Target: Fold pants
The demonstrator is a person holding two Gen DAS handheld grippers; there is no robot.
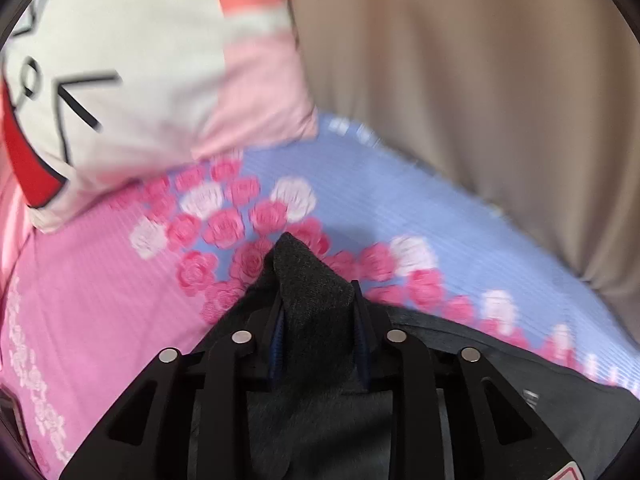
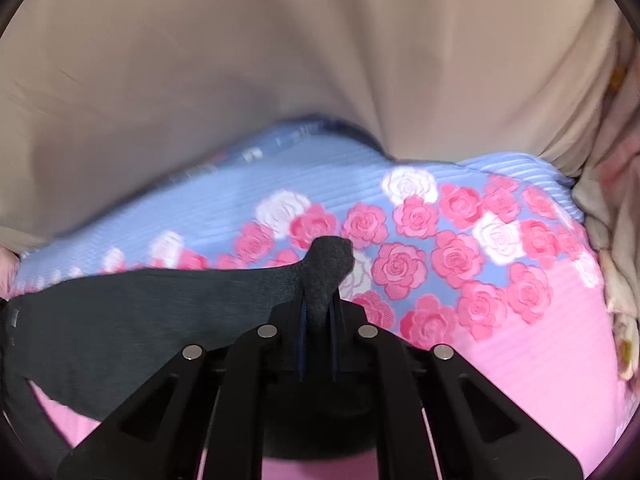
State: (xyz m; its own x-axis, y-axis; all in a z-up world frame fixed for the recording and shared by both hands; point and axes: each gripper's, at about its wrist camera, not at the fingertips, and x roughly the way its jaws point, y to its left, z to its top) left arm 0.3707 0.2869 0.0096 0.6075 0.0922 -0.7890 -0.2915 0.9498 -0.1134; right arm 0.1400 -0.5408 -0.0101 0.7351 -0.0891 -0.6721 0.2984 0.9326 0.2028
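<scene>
The left gripper [image 1: 318,300] pinches a bunched corner of the dark grey pants [image 1: 316,276], and the right gripper [image 2: 320,312] is clamped on another corner. The fabric hides both sets of fingertips. The pants lie on a rose-patterned sheet [image 2: 540,360]. Beyond it are a blurred pillow [image 1: 152,80] and a beige curtain [image 2: 280,60].

The pants [image 2: 120,312] are dark charcoal-grey with a fine knit texture. They lie spread across a bed [image 2: 540,360] with a pink-and-blue rose cover, one bunched fold of their edge raised at each end in gripper jaws.
</scene>
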